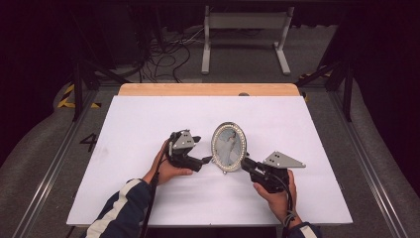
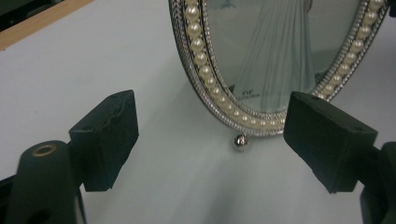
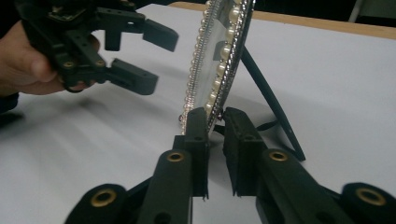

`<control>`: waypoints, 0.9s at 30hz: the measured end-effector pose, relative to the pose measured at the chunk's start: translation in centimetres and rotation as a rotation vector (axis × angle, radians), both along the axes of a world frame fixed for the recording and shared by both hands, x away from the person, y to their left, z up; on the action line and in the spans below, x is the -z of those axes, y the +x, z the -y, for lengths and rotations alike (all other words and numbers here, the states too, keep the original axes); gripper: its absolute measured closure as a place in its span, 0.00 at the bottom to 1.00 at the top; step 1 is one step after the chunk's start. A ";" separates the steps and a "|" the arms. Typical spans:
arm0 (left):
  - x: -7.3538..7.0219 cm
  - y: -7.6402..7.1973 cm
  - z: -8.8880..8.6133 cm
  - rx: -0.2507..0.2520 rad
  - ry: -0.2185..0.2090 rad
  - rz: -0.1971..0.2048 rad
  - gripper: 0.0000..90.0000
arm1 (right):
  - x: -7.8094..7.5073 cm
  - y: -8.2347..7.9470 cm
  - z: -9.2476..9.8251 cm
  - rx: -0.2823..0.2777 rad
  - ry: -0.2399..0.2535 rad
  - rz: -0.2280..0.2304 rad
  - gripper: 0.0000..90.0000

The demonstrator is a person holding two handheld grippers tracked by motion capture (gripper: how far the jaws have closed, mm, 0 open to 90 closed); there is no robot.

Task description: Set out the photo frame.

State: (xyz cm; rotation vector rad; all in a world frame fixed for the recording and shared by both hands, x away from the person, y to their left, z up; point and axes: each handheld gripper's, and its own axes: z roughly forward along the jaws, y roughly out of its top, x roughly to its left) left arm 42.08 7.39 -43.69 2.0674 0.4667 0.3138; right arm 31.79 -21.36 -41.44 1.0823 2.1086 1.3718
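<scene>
Right hand-held gripper (image 3: pixel 215 122) nips the lower rim of the oval pearl-trimmed picture frame (image 1: pixel 229 147), one jaw on the glass face, the other behind, just ahead of the black easel strut (image 3: pixel 271 100). Left hand-held gripper (image 1: pixel 207 159) waits beside the frame's opposite edge, jaws spread wide and empty. The frame stands upright on the white table (image 1: pixel 148 124). A good grip stays light and low on the rim, sparing the pearls and leaving the strut free.

High view overhead; 2 gripper views close on frame (image 1: pixel 229 148).
</scene>
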 end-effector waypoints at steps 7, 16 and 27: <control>0.5 1.2 1.7 0.034 -0.030 -0.051 0.32 | 0.0 0.0 -0.4 0.007 -0.018 0.007 0.93; 0.8 1.4 1.6 0.063 -0.039 -0.085 0.55 | 0.0 0.1 -0.3 0.018 -0.018 0.003 0.93; 0.8 1.0 0.9 0.061 -0.018 -0.093 0.60 | 0.1 0.6 -0.2 0.029 -0.016 0.010 0.92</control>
